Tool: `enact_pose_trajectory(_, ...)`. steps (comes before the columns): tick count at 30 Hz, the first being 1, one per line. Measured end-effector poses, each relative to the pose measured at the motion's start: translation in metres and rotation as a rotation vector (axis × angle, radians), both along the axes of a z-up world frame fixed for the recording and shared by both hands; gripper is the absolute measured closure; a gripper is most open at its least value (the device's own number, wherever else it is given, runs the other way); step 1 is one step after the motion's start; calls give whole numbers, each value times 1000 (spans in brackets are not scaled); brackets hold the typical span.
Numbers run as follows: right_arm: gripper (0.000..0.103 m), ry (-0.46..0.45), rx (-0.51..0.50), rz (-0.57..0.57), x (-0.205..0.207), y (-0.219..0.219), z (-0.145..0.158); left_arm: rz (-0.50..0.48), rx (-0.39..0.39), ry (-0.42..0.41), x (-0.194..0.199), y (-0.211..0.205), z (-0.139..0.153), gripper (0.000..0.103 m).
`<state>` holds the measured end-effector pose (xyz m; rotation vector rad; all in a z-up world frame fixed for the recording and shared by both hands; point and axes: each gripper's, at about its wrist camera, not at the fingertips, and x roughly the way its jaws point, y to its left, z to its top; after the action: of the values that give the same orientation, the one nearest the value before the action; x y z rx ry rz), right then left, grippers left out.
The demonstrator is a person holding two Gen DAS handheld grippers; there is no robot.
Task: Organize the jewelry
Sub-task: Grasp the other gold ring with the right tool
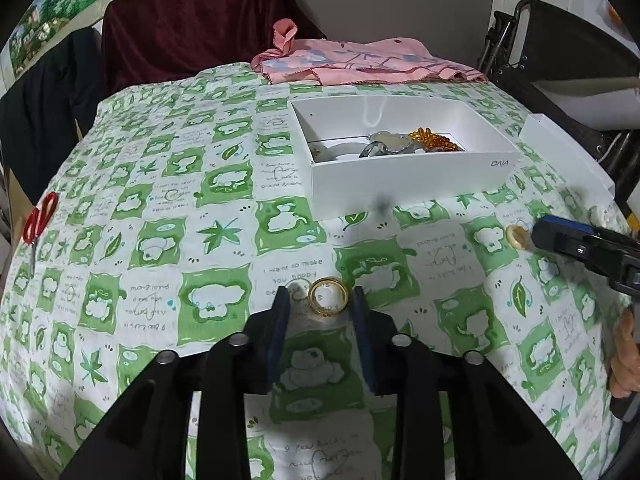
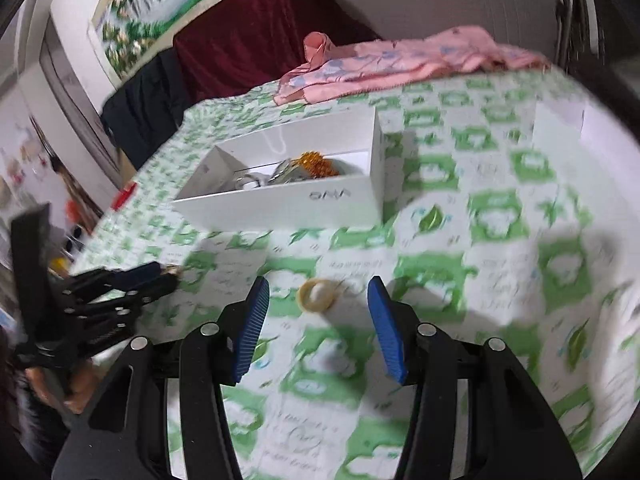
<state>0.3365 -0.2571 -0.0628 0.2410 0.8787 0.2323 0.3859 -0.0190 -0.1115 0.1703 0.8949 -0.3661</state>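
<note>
Left wrist view: our left claw [image 1: 319, 300] brackets the gold ring [image 1: 329, 295], fingers apart either side, apparently not gripping yet. Ring sits dead ahead between the tips on the green-checked desk [image 1: 160, 208]. Right claw [image 2: 319, 294] is wide apart, with the cream ring [image 2: 317, 295] just ahead between its tips, flat on the cloth. White box [image 1: 408, 168] holding the amber beads [image 1: 434, 140] and other pieces lies farther off, beyond both rings. Our read: each claw needs only to close, then carry its ring far to the box.
</note>
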Motion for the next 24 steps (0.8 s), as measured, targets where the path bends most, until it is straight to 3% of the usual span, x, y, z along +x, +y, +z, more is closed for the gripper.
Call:
enact_pose_trajectory(7, 54, 29, -170, 77, 8, 26, -10, -6, 31, -15, -1, -5, -1, 57)
enact_pose_trajectory(8, 58, 28, -188, 75, 9, 29, -10, -6, 28, -12, -1, -4, -1, 57)
enact_pose_trajectory(9, 79, 27, -199, 71, 8, 29, -10, -6, 25, -11, -1, -4, -1, 57)
enact_pose_trajectory(10, 82, 26, -212, 67, 8, 29, -10, -6, 25, -11, -1, -4, -1, 57)
enact_pose_trajectory(24, 81, 26, -178, 71, -9, 21, -9, -21, 30, -12, 3, -10, -1, 57)
